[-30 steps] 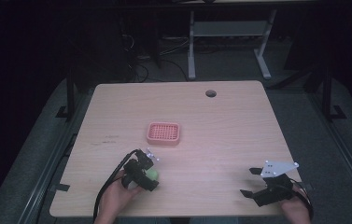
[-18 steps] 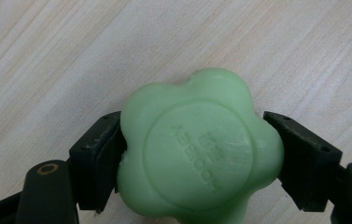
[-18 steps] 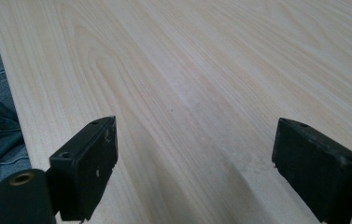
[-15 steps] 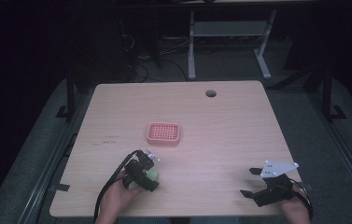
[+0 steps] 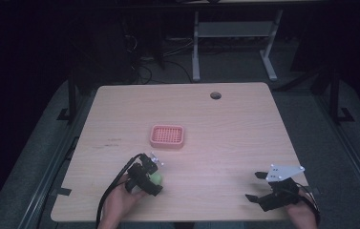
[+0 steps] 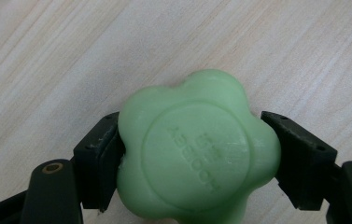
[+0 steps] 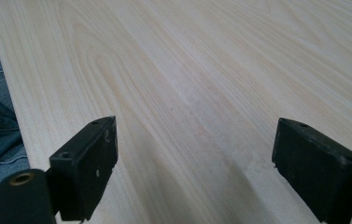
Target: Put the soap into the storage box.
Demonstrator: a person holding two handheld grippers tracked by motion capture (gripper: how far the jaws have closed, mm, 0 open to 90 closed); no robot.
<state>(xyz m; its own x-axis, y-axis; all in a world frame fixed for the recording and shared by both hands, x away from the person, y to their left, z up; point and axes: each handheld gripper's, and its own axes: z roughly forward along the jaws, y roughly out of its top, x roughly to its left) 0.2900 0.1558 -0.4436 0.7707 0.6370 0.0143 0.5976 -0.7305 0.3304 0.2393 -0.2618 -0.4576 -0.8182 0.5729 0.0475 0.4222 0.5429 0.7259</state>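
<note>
Soap: green flower-shaped bar (image 6: 197, 151) with embossed lettering, held just above the table (image 5: 235, 129) near its front edge, left of centre.
Left claw: (image 5: 150, 175) closed on the soap, one jaw pressed against each side.
Right claw: (image 5: 259, 187) jaws spread wide with bare wood between them, low over the front right corner.
Tray: pink perforated tray (image 5: 167, 136) near the table's centre, beyond the left claw, apart from it.
Cable hole: dark round hole (image 5: 215, 95) near the far edge.

Overhead, distant — claw cameras close
</note>
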